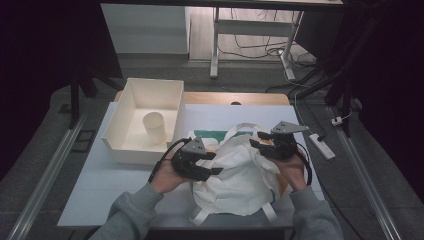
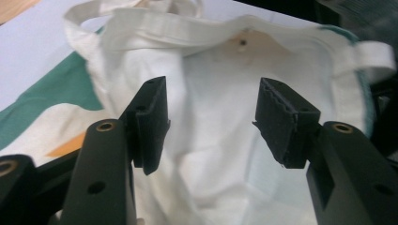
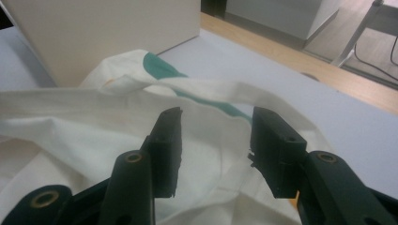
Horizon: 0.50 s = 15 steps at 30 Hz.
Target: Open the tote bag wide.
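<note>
A white cloth tote bag [image 1: 240, 175] with green and orange print lies crumpled on the table in front of me, its straps trailing off the near edge. My left gripper [image 1: 216, 164] hovers at the bag's left side, jaws open and empty. In the left gripper view the left gripper [image 2: 211, 112] looks into the bag's mouth [image 2: 244, 47], apart from the cloth. My right gripper [image 1: 256, 140] is at the bag's upper right, also open. In the right gripper view the right gripper [image 3: 216, 140] stands over a strap [image 3: 197, 91] and the bag's folded cloth [image 3: 70, 136], gripping nothing.
A white open box [image 1: 131, 145] sits at the table's back left with a white cylinder [image 1: 155, 127] upright inside; its wall [image 3: 103, 33] is near the bag. A power strip [image 1: 322, 146] lies off the table's right edge. Desk legs and cables stand beyond.
</note>
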Tool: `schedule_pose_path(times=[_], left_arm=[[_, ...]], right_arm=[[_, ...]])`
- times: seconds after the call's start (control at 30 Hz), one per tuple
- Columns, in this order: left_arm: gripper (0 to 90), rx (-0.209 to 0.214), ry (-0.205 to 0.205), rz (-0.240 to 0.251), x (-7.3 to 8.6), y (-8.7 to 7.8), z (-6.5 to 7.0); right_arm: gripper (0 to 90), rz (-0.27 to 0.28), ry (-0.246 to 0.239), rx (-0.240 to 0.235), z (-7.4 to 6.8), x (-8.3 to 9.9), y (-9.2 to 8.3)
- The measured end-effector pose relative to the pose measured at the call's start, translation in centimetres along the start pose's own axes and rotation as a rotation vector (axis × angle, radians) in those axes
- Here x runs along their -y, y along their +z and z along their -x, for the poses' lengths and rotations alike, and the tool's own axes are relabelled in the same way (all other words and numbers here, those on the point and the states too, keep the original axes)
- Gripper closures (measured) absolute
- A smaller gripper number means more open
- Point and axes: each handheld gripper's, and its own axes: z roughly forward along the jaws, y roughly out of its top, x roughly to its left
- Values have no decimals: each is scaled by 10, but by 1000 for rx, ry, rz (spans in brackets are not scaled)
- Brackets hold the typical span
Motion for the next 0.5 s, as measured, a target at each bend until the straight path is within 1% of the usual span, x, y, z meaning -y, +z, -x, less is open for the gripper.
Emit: schedule_pose_path(times=[0.1,0.17,0.27,0.33,0.37,0.4,0.5], left_arm=[[438,-38,-6,-24,-6,8,-11],[438,-41,-20,-30,-10,14,-19],[437,-79,-27,-52,-12,22,-28],[435,-67,-33,-56,-9,24,-32],[433,-67,-32,-60,-8,25,-33],[433,-69,-25,-75,-7,26,-34],[428,-61,-21,-77,-5,26,-34]], right_arm=[[540,-7,1,-1,-1,5,-3],[538,-12,1,0,-3,7,-4],[538,-13,0,-2,-5,8,-4],[537,-14,-3,-7,-7,8,-5],[537,-12,-2,-10,-8,8,-5],[536,-14,-5,-13,-10,8,-5],[533,-21,-10,-18,-15,9,-6]])
